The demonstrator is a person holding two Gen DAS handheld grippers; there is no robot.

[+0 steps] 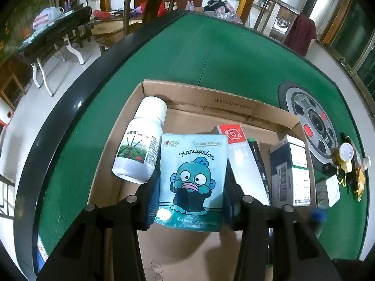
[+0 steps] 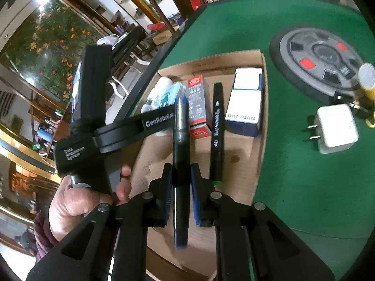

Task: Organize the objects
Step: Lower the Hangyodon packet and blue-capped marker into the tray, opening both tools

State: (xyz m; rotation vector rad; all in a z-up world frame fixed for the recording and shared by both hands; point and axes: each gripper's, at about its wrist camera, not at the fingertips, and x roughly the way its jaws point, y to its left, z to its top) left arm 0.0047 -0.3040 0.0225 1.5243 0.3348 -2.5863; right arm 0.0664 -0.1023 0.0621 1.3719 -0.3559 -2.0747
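The lower end of the blue packet (image 1: 191,182) hangs over the open cardboard box (image 1: 234,104) and blocks the floor beneath it. The red-topped carton (image 1: 236,154) is half hidden behind the packet, and the green-capped marker (image 1: 256,149) beside it shows only as a dark strip. In the right wrist view the packet is a blurred sliver next to the white bottle (image 2: 161,86), and the print on the white and blue carton (image 2: 246,100) is too small to read.

The left tongs (image 1: 191,201) stand partly apart and clamp the packet by its two side edges, holding it upright over the box, close to the white bottle lying along the box's left wall.

The right tongs (image 2: 180,194) are nearly fully clenched on a dark pen (image 2: 180,140) with a blue tip. The pen points toward the far wall of the box, and hangs over the box floor between the red-topped carton and the marker. Its near end is smeared by motion.

A person's hand (image 2: 77,201) grips the handle of the left tool at the box's left edge. A white plug (image 2: 335,128) lies on the green surface (image 2: 293,175) right of the box, near a round grey dial (image 2: 316,61).
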